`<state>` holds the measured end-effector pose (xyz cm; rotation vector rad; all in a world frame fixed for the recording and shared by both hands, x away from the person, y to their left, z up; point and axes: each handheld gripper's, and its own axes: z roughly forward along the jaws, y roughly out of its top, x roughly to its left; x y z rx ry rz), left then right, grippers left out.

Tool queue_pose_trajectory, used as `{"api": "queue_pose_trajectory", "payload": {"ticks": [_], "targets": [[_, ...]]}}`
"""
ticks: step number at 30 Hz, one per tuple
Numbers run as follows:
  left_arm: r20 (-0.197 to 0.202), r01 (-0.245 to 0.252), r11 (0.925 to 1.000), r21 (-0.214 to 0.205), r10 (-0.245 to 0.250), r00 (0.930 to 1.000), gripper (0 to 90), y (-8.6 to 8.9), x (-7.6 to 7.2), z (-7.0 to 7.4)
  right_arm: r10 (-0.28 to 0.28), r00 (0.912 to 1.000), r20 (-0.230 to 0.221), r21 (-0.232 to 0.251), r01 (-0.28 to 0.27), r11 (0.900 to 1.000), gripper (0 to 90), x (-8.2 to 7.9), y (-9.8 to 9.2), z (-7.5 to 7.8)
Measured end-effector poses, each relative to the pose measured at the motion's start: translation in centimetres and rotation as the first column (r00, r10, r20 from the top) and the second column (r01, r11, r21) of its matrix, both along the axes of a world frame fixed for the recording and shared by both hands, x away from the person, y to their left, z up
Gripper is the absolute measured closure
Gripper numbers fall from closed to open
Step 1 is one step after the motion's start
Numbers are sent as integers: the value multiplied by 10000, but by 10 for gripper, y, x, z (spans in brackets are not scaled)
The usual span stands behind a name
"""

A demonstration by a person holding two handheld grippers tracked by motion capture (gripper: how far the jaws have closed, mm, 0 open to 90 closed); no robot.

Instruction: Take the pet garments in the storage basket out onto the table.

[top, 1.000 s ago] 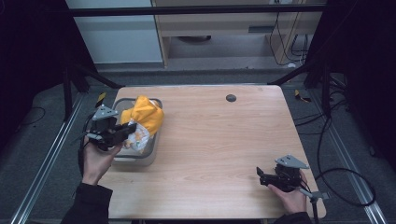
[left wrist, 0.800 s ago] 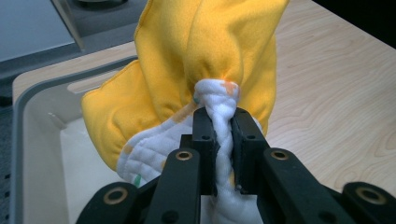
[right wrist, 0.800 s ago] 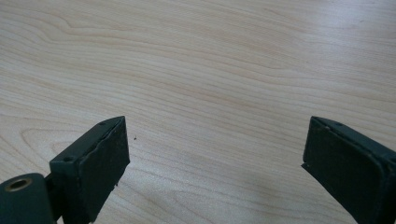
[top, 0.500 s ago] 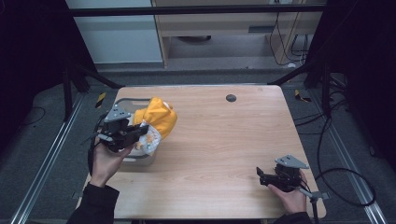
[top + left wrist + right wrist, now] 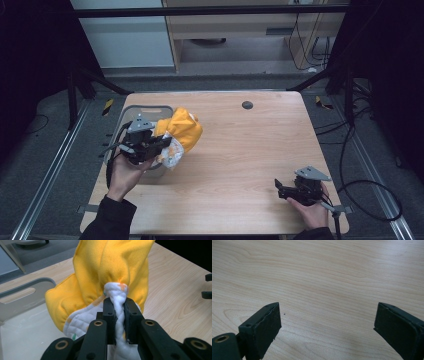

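A yellow cloth with a white quilted lining point(image 5: 182, 131) hangs bunched from my left gripper point(image 5: 159, 143), lifted over the right rim of a grey bin point(image 5: 131, 116) at the table's left. In the left gripper view the jaws are shut on a twisted white fold of the cloth point(image 5: 120, 305), with the yellow part point(image 5: 112, 270) billowing beyond my left gripper point(image 5: 119, 302). My right gripper point(image 5: 278, 189) rests low near the table's front right corner, open. In the right gripper view my right gripper point(image 5: 328, 322) has its pads point(image 5: 268, 325) wide apart over bare wood, nothing between them.
A small dark round spot point(image 5: 247, 105) sits near the table's far edge. The wooden tabletop point(image 5: 250, 150) stretches between the two hands. Dark frame posts and cables surround the table; the bin's pale floor point(image 5: 27, 335) lies below the cloth.
My left gripper has carried the cloth to the right, from over the bin towards the open tabletop. The right gripper has stayed where it was.
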<state>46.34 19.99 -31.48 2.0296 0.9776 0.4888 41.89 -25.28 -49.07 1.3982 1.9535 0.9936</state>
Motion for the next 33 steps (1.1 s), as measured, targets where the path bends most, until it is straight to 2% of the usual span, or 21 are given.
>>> {"api": "queue_pose_trajectory", "payload": {"ticks": [16, 33], "targets": [[-221, 782, 9969, 131, -779, 9967, 812, -27, -1, -11, 22, 10000, 7, 11, -22, 10000, 68, 0, 0, 0], [-449, 1582, 9871, 241, -1570, 9866, 811, -55, -2, -24, 44, 10000, 48, 12, -44, 10000, 65, 0, 0, 0]]}}
